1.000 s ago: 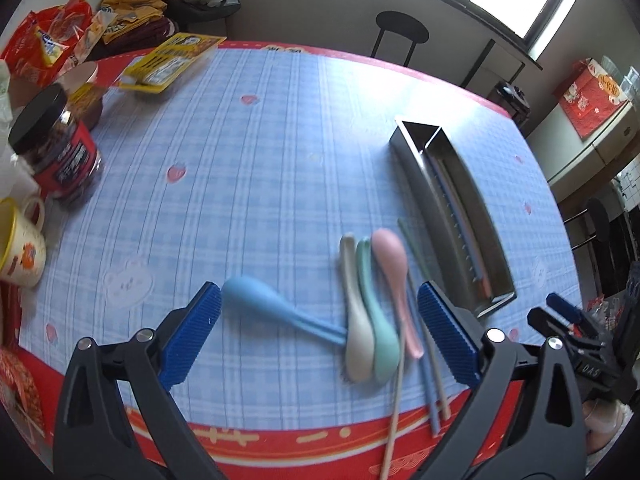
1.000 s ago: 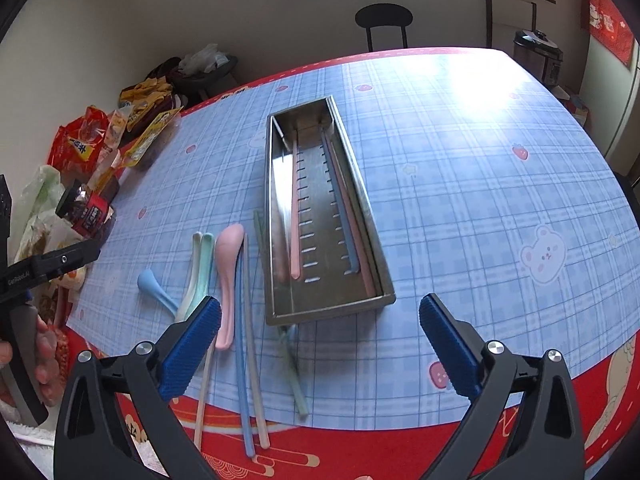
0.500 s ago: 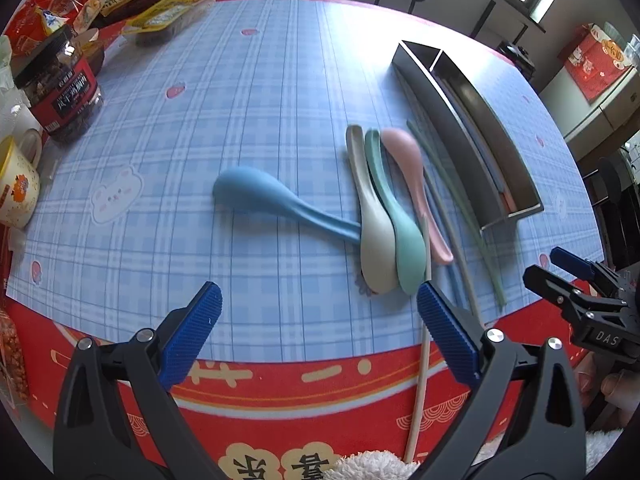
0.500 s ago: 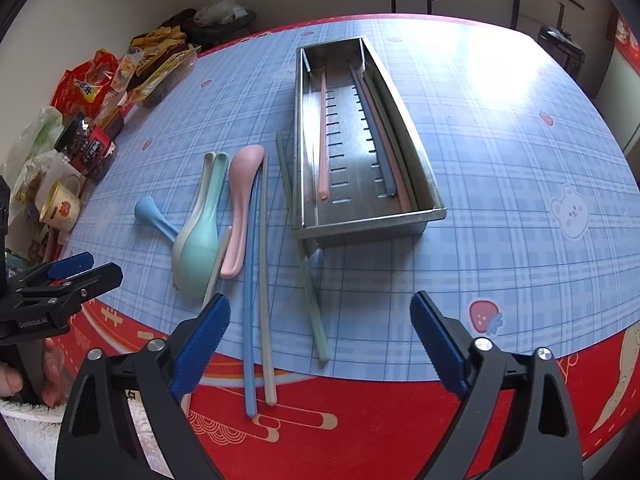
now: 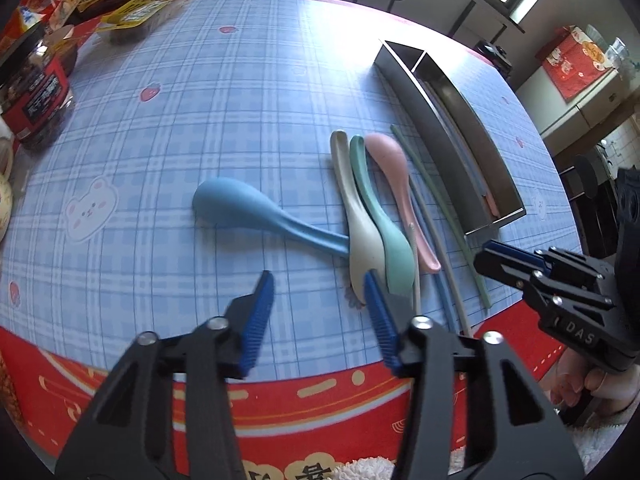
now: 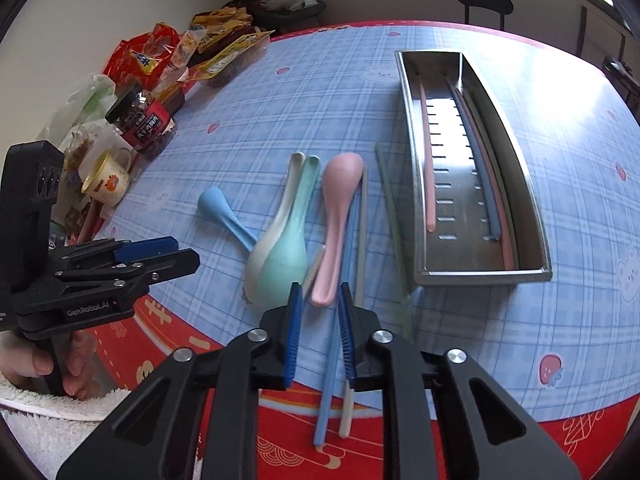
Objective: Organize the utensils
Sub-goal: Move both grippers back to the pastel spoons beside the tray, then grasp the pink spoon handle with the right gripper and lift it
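Loose utensils sit in a clump at the near edge of the table (image 6: 280, 92) — pink spoon (image 6: 334, 220), mint spoon (image 6: 280, 256) nested on a cream spoon (image 5: 358, 216), and a blue spoon (image 5: 256, 208) lying crosswise with its handle tucked under the cream one. Just beside the pink spoon run a blue chopstick (image 6: 340, 320) and a pale chopstick (image 6: 362, 240), ends overhanging the red border; a green chopstick (image 6: 390, 208) lies between them and the steel tray (image 6: 480, 276). The tray already holds a pink, a blue and other sticks lengthwise, so it looks like the sorting target; the remaining pieces probably go in the same way.

Right gripper (image 6: 320, 316) hangs over the handle end of the pink spoon and the blue chopstick. Its jaws have just been closing and stand nearly together; the spoon tip and stick show in the narrow gap, but whether the pads actually press on either I cannot tell — likely lining up a pick.

Left gripper (image 5: 318, 304) — jaws have just been closing too, now partway apart, nothing between them, hovering above bare cloth with one finger over the bowl ends of the cream and mint spoons
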### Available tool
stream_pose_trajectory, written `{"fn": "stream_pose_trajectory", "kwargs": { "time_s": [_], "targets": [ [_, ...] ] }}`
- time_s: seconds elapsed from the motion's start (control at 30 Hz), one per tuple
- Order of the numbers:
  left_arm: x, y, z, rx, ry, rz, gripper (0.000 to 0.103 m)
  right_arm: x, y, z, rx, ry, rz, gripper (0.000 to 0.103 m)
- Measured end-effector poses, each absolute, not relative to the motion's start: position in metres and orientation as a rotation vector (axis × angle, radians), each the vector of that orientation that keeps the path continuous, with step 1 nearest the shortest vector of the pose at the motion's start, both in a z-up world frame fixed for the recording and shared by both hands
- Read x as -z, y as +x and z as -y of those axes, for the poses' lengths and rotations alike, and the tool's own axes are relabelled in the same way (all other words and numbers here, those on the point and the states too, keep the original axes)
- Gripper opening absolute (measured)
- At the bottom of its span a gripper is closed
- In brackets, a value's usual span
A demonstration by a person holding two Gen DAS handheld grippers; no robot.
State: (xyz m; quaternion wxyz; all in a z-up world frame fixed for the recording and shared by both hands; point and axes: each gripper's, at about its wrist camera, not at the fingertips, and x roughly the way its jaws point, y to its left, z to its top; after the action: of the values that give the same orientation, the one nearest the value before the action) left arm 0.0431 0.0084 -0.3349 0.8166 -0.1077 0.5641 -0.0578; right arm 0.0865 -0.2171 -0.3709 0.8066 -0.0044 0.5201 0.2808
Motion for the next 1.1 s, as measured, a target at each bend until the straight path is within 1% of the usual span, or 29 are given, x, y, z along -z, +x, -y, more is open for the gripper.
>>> {"fn": "stream_pose_trajectory", "kwargs": {
  "time_s": [0.03,0.07,0.23,0.5,0.6,0.73,1.1],
  "targets": [
    [0.335,0.045,-0.009,0.127,-0.229,-1.203,0.036,0.370,0.089,0.214,-0.603,-0.016,-1.111,0.014],
    [0.335,0.046,-0.009,0.128,-0.232,-1.200,0.035,0.369,0.092,0.210,-0.600,-0.025,-1.112,0.014],
    [0.344,0.050,-0.020,0.123,-0.294,-1.211,0.033,0.376,0.105,0.196,-0.590,-0.070,-1.145,0.014],
    [0.368,0.067,-0.053,0.083,-0.456,-1.254,0.035,0.384,0.128,0.175,-0.577,-0.122,-1.166,0.014],
    [0.373,0.075,-0.054,0.078,-0.465,-1.256,0.037,0.384,0.136,0.171,-0.574,-0.128,-1.169,0.014],
    [0.381,0.082,-0.054,0.068,-0.474,-1.269,0.037,0.386,0.146,0.170,-0.562,-0.125,-1.182,0.014],
    [0.382,0.098,-0.050,0.054,-0.445,-1.233,0.038,0.399,0.165,0.160,-0.546,-0.141,-1.217,0.015]
  ]
}}
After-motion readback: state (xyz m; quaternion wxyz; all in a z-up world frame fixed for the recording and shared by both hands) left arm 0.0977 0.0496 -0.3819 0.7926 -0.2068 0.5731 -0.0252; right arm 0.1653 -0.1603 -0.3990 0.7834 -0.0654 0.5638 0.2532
